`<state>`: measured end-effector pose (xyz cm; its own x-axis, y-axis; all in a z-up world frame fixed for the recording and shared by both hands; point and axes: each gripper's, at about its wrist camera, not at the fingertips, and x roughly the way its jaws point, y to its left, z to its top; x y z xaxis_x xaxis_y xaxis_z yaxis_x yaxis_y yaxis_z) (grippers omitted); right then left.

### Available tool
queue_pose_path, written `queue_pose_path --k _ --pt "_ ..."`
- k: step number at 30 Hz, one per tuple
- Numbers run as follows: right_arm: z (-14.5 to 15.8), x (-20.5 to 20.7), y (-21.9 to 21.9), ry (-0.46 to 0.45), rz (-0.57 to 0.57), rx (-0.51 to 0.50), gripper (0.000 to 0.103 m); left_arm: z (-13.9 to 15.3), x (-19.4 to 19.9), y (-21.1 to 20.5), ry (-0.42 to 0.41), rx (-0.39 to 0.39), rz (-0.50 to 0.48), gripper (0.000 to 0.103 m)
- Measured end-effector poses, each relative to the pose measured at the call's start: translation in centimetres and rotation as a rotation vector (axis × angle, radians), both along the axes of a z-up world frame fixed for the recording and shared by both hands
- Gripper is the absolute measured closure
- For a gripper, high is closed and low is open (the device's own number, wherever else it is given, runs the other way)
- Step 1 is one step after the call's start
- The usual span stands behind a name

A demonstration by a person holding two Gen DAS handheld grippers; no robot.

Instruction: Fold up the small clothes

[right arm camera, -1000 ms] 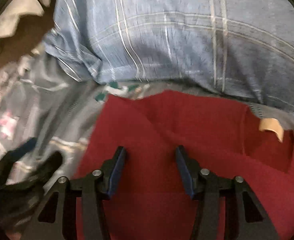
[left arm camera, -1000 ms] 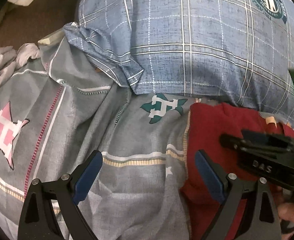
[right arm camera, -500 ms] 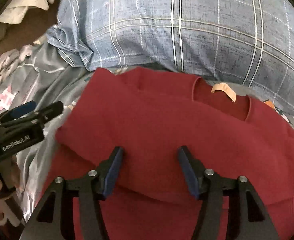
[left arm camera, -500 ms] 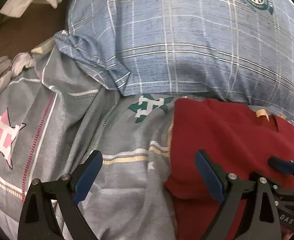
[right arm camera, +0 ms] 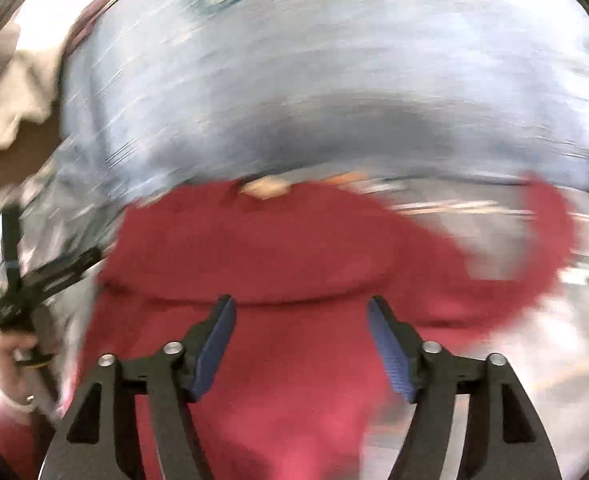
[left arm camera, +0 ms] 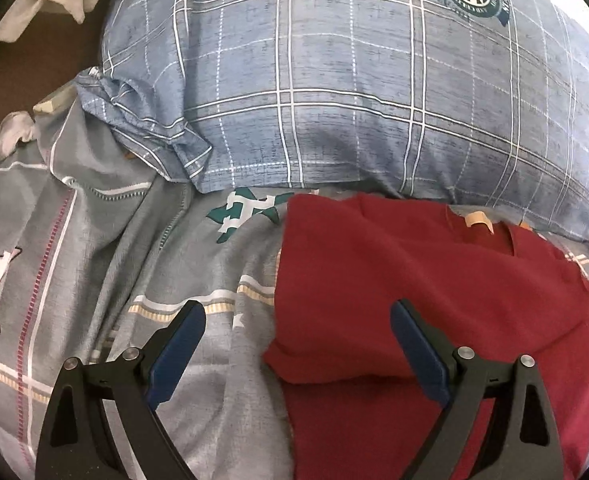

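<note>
My right gripper (right arm camera: 300,340) is opening, empty, left gripper (left arm camera: 294,350) wide; next I pinch the shirt (left arm camera: 434,280) sleeve cleanly.

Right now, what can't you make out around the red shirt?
- Red shirt: lower hem cut off by the left wrist view's bottom edge.
- Right sleeve: smeared by motion blur in the right wrist view.
- Neck label: too small to read.
- Right claw: opening, nothing between its pads.

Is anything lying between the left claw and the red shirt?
Nothing visible. The left claw hangs open directly over the red shirt's folded left edge, with only grey bedsheet beside it and the blue pillow behind.
</note>
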<state>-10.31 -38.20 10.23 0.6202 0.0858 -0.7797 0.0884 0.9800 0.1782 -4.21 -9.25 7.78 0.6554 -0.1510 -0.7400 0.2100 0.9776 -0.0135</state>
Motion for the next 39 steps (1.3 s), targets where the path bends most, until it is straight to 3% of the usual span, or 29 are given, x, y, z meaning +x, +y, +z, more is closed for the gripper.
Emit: queue_pose_path --k 4,7,12,16,18,20,22,25,28,32,33,34,35,36,37,39 --pt "1.0 -1.8 -9.1 0.013 -0.227 -0.031 0.026 -0.4 0.0 -0.5 0.009 0.005 -0.002 0.009" --pt "0.8 -1.0 -13.8 0.029 -0.316 0.007 0.026 -0.8 -0.1 -1.2 0.012 0.025 -0.01 0.009" --pt "-0.9 3.3 -15.9 0.063 -0.35 0.051 0.026 -1.3 0.1 -1.9 0.016 0.054 -0.025 0.009" --pt "-4.6 7.1 -16.8 0.138 -0.37 0.034 0.026 -1.6 0.4 -2.1 0.017 0.077 -0.029 0.009" --pt "-5.8 7.7 -17.2 0.155 -0.382 0.008 0.035 -1.6 0.6 -2.1 0.018 0.077 -0.025 0.009" --pt "-5.6 7.6 -17.5 0.137 -0.386 -0.06 0.076 -1.6 0.7 -1.9 0.018 0.067 -0.022 0.009" --pt "-4.7 6.6 -18.1 0.111 -0.38 -0.013 0.094 -1.5 0.7 -1.8 0.018 0.058 -0.022 0.009" --pt "-2.2 4.8 -18.7 0.038 -0.369 0.056 0.097 -1.3 0.4 -1.9 0.009 0.061 -0.027 0.009" --pt "1.9 3.0 -17.9 -0.09 -0.278 0.175 0.099 -1.1 0.2 -1.7 0.001 0.058 -0.025 0.009" --pt "6.9 2.6 -14.5 -0.196 -0.141 0.184 0.099 -0.7 0.1 -0.9 -0.005 0.03 -0.003 0.009" --pt "7.7 3.0 -13.5 -0.191 -0.122 0.142 0.098 -0.7 0.1 -0.7 -0.003 0.027 0.006 0.009" --pt "8.0 3.4 -12.6 -0.174 -0.122 0.09 0.09 -0.7 0.1 -0.5 0.002 0.021 0.014 0.009" --pt "7.8 4.1 -12.1 -0.144 -0.136 0.032 0.061 -0.6 0.1 -0.3 0.006 0.011 0.019 0.009" --pt "7.0 5.0 -11.7 -0.101 -0.173 -0.037 0.039 -0.5 0.1 -0.2 0.009 0.002 0.022 0.009" --pt "6.0 5.6 -11.8 -0.076 -0.199 -0.069 0.007 -0.4 0.1 -0.1 0.009 -0.006 0.023 0.009" --pt "3.2 7.0 -12.1 -0.027 -0.236 -0.146 0.008 -0.2 0.1 0.1 0.001 -0.01 0.025 0.009"
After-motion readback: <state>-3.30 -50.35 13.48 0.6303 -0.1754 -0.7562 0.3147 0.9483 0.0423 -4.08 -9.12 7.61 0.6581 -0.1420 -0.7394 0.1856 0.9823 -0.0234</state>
